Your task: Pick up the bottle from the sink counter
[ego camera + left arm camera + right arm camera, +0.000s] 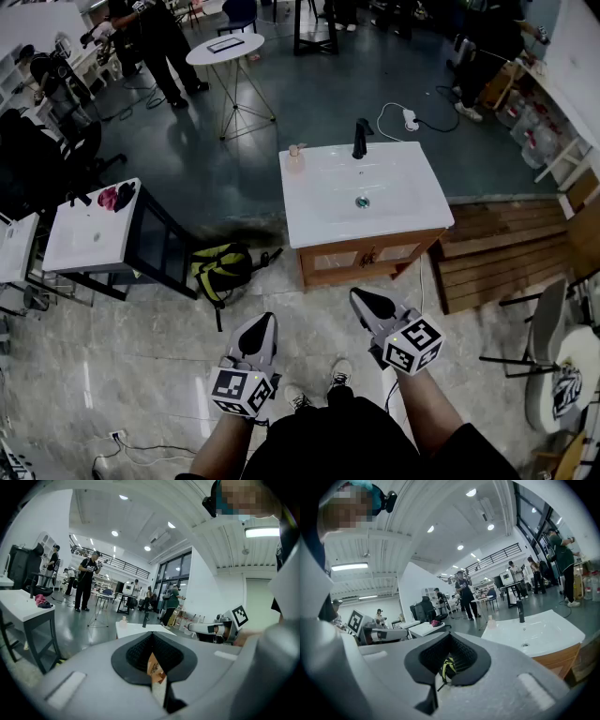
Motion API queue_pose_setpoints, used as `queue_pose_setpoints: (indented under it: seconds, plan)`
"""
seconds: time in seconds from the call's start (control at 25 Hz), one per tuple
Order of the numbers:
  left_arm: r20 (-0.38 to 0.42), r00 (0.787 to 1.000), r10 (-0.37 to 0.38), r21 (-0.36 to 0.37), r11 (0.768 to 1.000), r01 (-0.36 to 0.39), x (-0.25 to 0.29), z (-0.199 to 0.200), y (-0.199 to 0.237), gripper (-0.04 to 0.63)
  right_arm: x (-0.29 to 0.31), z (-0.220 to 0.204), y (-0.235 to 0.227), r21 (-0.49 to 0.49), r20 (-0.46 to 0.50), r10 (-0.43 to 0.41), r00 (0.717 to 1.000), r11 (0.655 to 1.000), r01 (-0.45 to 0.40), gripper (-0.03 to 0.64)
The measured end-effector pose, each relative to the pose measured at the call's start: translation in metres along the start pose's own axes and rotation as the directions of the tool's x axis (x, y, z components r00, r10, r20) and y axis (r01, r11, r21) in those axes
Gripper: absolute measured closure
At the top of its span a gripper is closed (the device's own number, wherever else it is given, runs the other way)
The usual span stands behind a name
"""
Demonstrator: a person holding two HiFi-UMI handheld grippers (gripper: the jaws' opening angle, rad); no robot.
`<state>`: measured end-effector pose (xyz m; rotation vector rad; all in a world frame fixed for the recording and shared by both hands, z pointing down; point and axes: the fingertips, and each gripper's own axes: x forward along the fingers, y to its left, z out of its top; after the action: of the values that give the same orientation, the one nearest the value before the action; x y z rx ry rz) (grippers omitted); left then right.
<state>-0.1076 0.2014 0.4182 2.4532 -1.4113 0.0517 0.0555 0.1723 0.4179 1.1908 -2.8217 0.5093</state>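
L gripper [267,319] & R gripper [361,296] sit low by the body, approx level. Prob. because the person stands well back from the sink counter [398,202], reach not yet begun. Both have jaws pressed together, nothing held. Count: 2 grippers, 1 bottle [295,159] at the counter's back-left corner, 1 tap [361,139] beside it.
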Motion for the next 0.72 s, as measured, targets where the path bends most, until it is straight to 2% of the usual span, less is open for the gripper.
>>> queue_pose_setpoints:
  seconds: [0.72]
  plan:
    - [0.001,1.000,0.002,0.010,1.000,-0.002,-0.0086,-0.0003,-0.0031,0.592,-0.0036,0.0024,0.0090,-0.007,0.001,0.003,1.000,1.000,-0.003,0.615]
